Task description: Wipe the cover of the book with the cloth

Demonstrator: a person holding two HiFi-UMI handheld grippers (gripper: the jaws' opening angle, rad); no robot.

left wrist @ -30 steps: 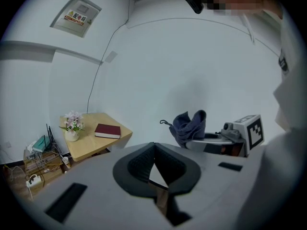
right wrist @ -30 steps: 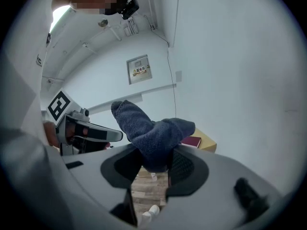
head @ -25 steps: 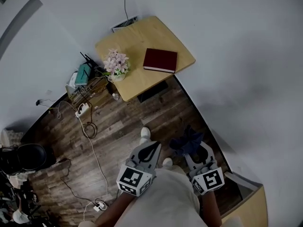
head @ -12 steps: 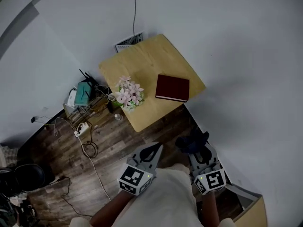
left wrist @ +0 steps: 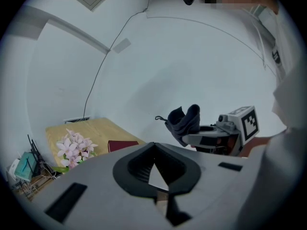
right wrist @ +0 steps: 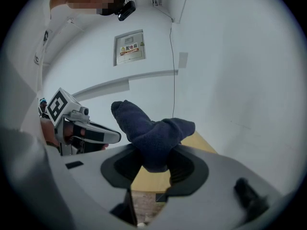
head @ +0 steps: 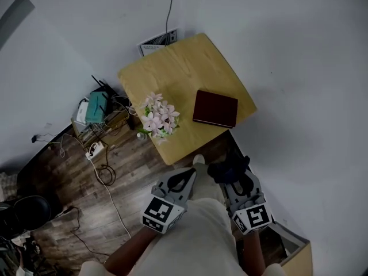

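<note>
A dark red book (head: 215, 108) lies closed near the right edge of a small wooden table (head: 172, 68); it also shows in the left gripper view as the book (left wrist: 121, 145). My right gripper (head: 230, 174) is shut on a dark blue cloth (head: 229, 169), which bulges up out of the jaws as the cloth (right wrist: 151, 133). My left gripper (head: 185, 180) is shut and holds nothing; its tips meet at the left gripper (left wrist: 154, 146). Both grippers hover over the floor just short of the table's near edge.
A pot of pink flowers (head: 158, 118) stands on the table's near left corner. Left of the table a low stand (head: 98, 111) carries devices and tangled cables (head: 103, 168) that trail over the wood floor. White walls close in behind and to the right.
The table and book have come closer, from well ahead to just beyond the grippers. The grippers keep their states, with the cloth still in the right one.
</note>
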